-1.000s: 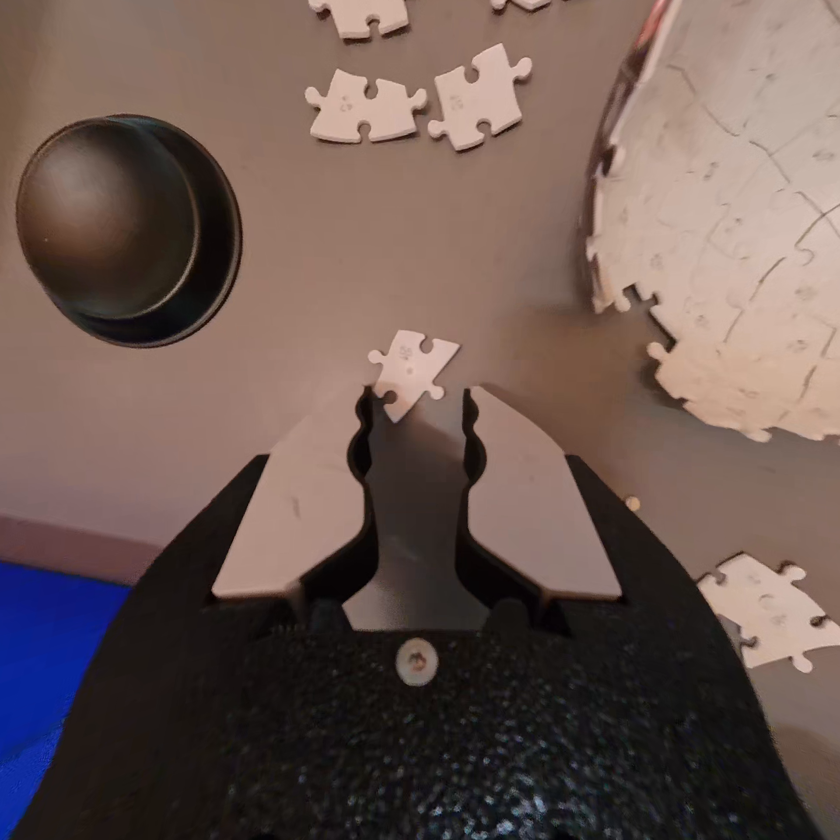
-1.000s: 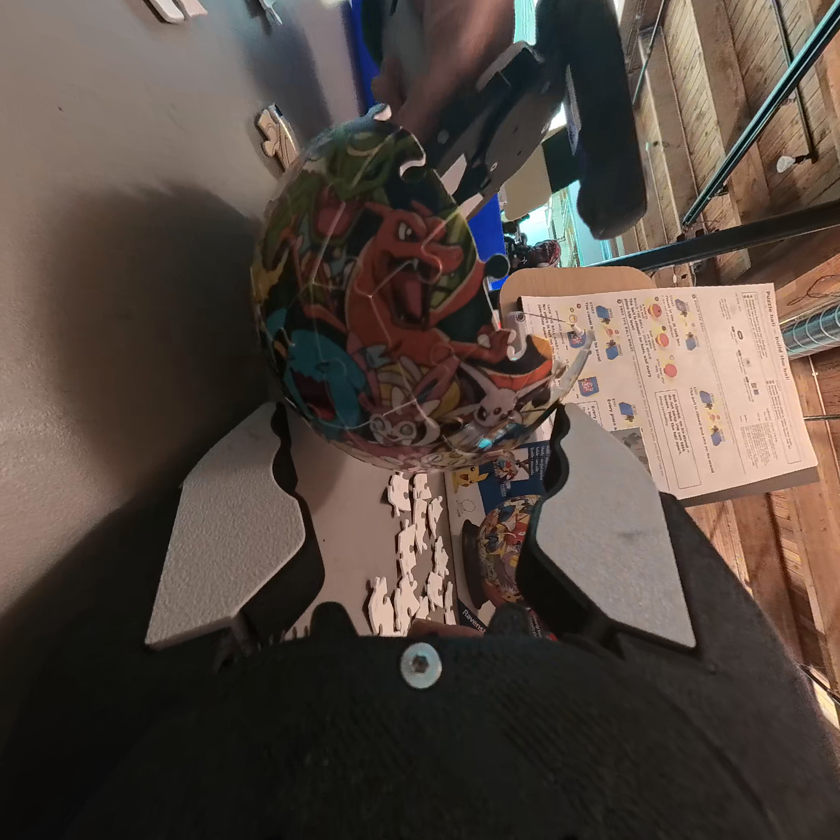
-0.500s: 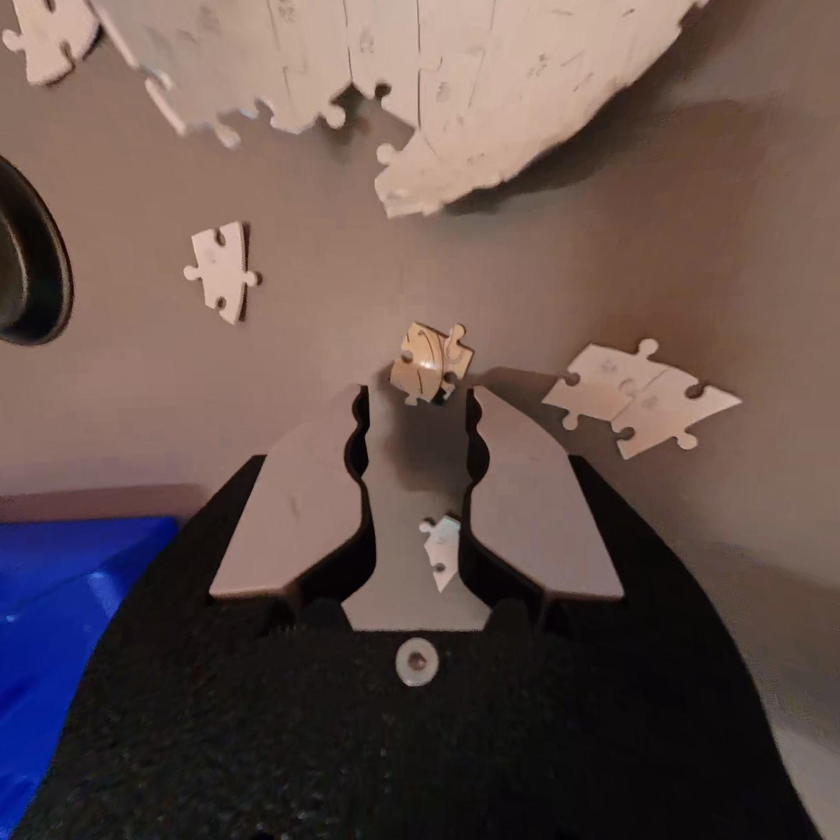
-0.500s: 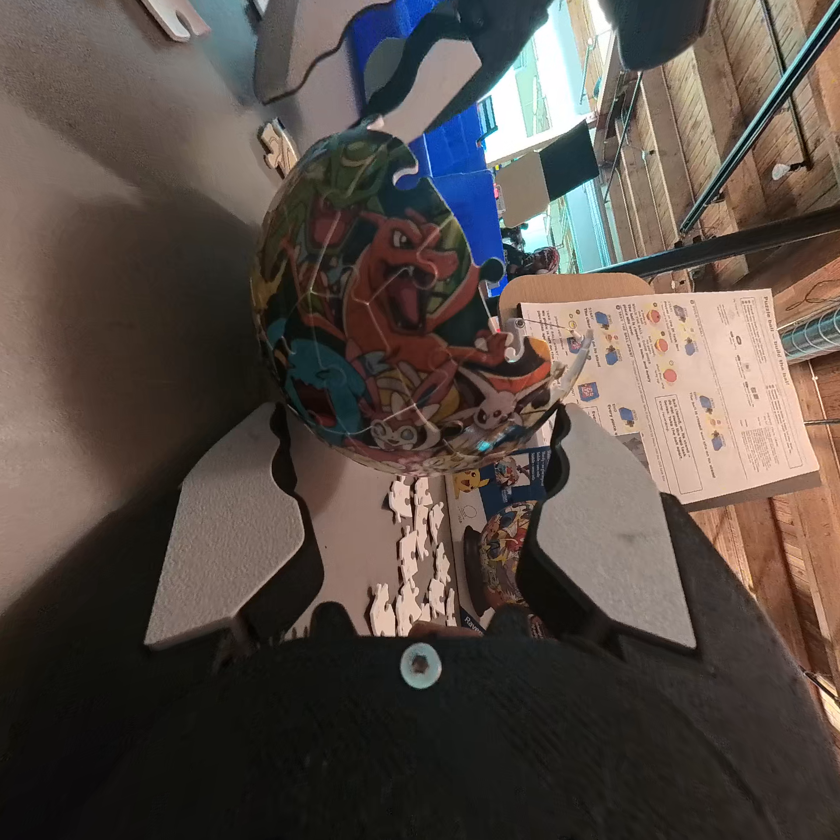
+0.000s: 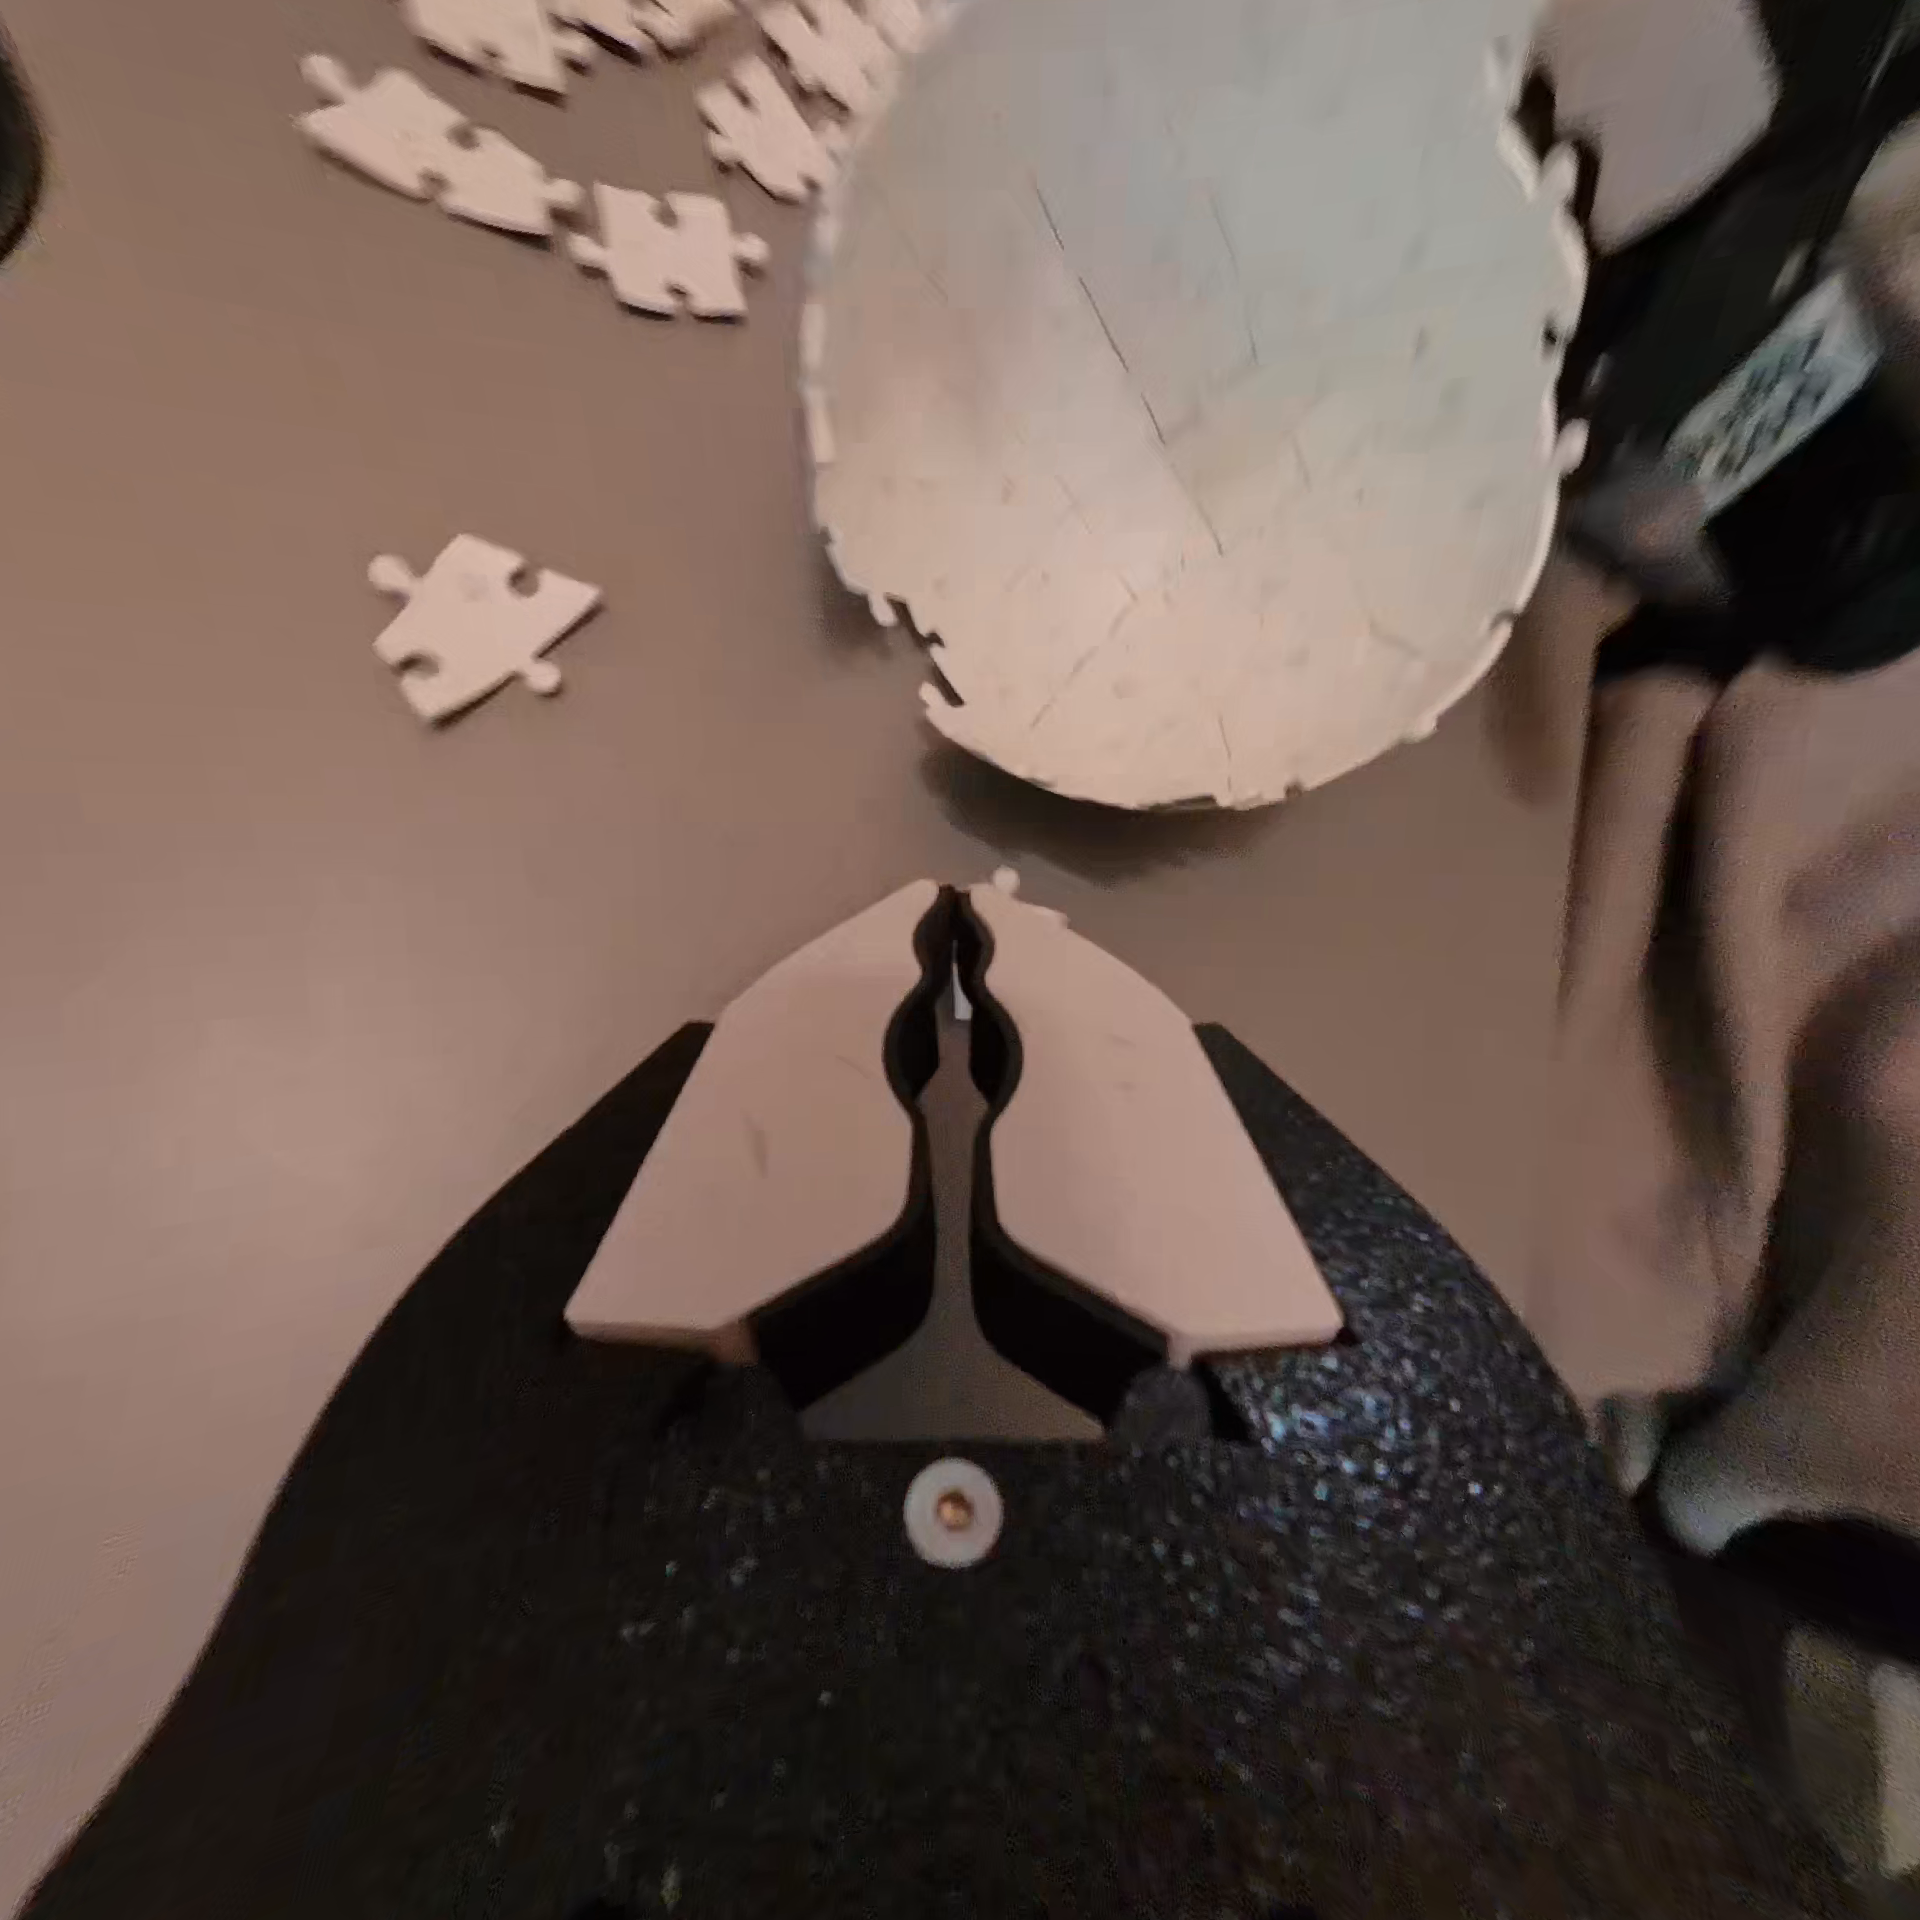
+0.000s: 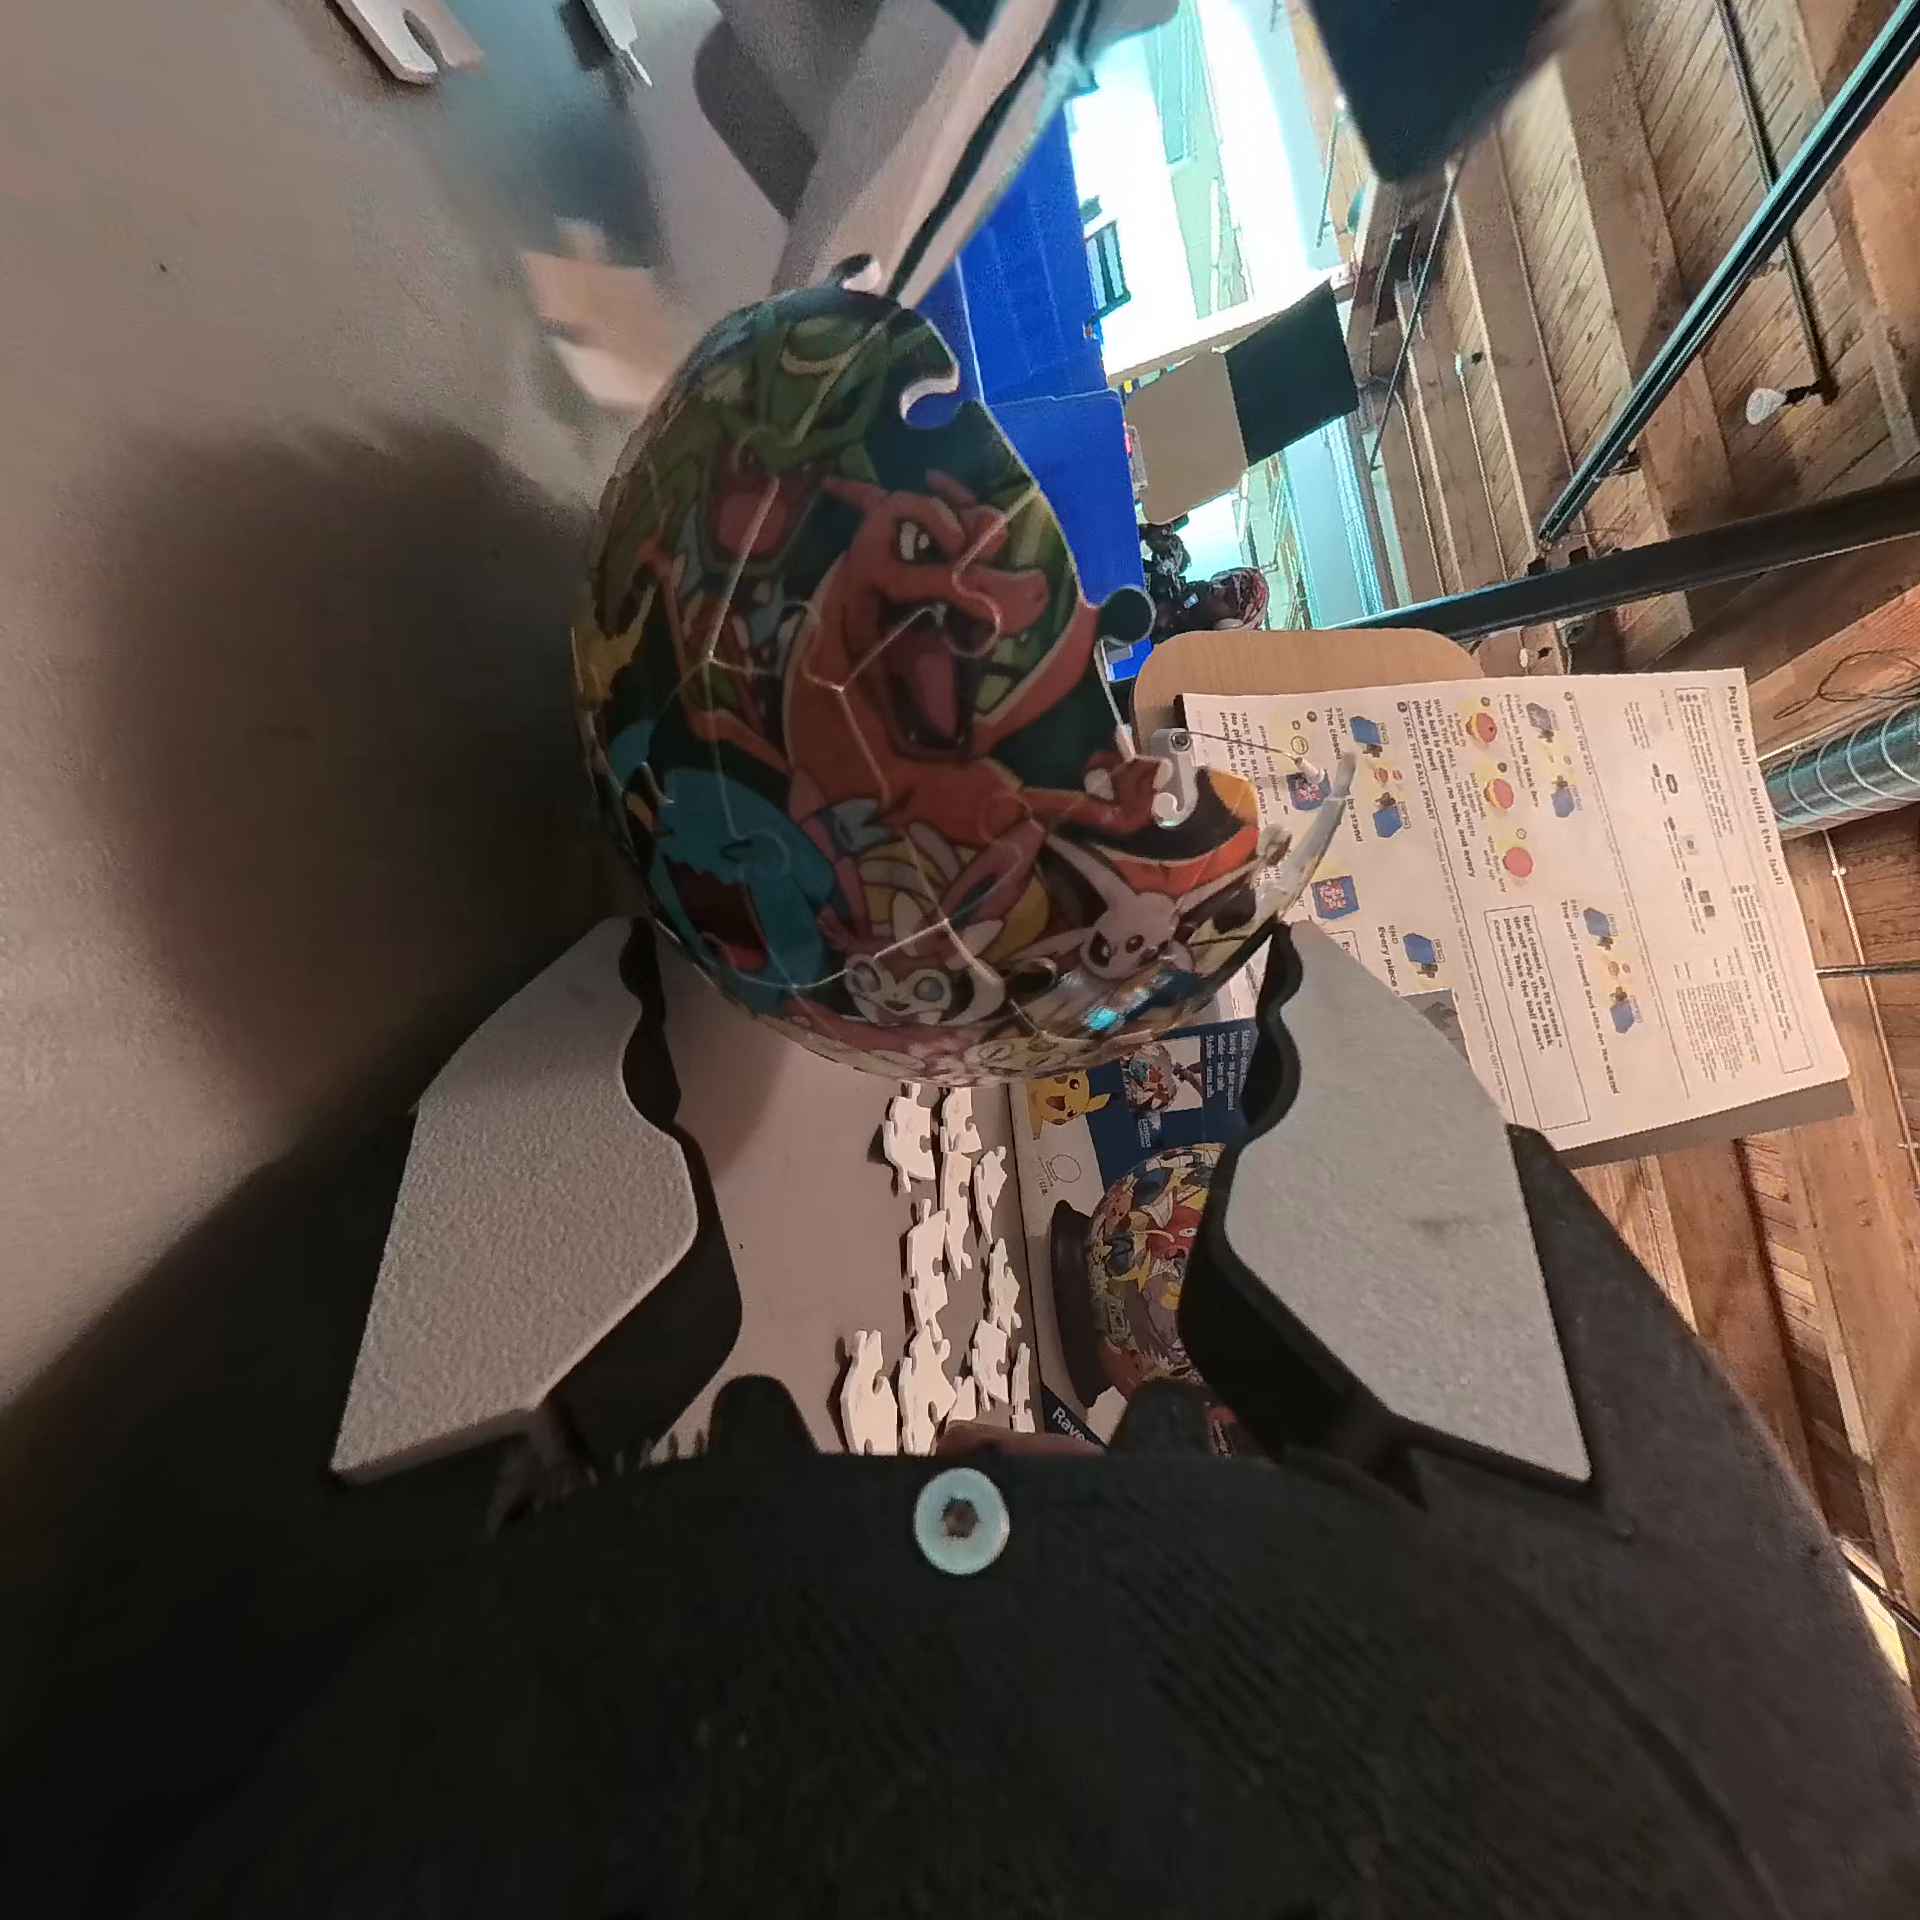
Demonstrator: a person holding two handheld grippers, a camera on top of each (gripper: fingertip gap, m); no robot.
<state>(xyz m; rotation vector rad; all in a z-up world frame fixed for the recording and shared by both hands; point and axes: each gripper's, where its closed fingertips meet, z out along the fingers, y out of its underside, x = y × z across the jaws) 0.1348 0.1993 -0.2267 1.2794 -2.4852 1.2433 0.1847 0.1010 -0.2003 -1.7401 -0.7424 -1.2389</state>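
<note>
Left wrist view gives us the puzzle shell's (image 5: pixel 1195 416) white inside, ahead-right of our left gripper (image 5: pixel 954 920), now pinched on a puzzle piece (image 5: pixel 1003 883); our right gripper (image 6: pixel 956 966), wide, cradles its printed outside.

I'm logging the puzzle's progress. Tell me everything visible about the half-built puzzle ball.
The puzzle ball is an unfinished curved shell of interlocked pieces: glossy, colourful cartoon creatures outside, plain white inside. Its edge is jagged with tabs and gaps. The right gripper holds it between open fingers on the grey table. The left gripper, shut on a small piece, is close by.
</note>
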